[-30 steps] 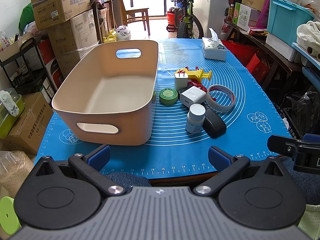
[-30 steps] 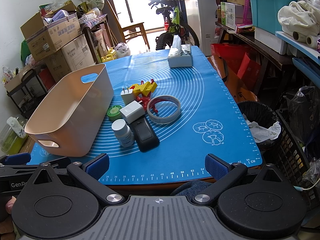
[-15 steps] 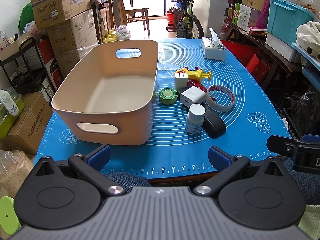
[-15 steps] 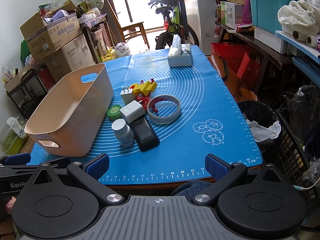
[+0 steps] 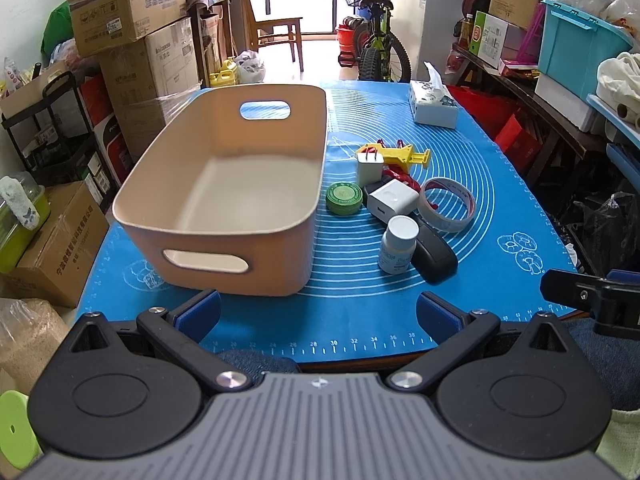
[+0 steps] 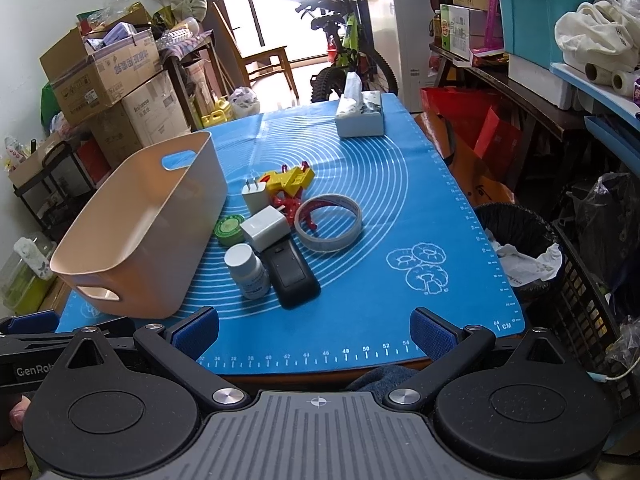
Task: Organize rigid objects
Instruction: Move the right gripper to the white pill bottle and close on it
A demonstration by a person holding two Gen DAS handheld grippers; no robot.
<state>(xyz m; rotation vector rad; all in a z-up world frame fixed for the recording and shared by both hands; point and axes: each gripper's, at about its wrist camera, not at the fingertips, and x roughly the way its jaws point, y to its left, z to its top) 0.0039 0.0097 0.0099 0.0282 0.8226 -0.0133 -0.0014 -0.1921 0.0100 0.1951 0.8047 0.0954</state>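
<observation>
An empty beige bin (image 5: pixel 224 184) (image 6: pixel 132 236) stands on the left of the blue mat (image 5: pixel 480 272). To its right lies a cluster: a white pill bottle (image 5: pixel 398 244) (image 6: pixel 245 266), a black mouse (image 5: pixel 434 254) (image 6: pixel 292 276), two white chargers (image 5: pixel 390 200) (image 5: pixel 369 168), a green round tin (image 5: pixel 343 198) (image 6: pixel 230 230), a tape roll (image 5: pixel 446 204) (image 6: pixel 329 222), and yellow (image 5: pixel 404 156) and red plastic parts. My left gripper (image 5: pixel 318 316) and right gripper (image 6: pixel 314 330) hang open at the table's near edge, holding nothing.
A tissue box (image 5: pixel 433 106) (image 6: pixel 360 118) sits at the mat's far right. Cardboard boxes (image 5: pixel 132 12) are stacked on the left, a bicycle (image 5: pixel 374 40) is behind the table, and a bin with a white bag (image 6: pixel 520 252) stands on the right.
</observation>
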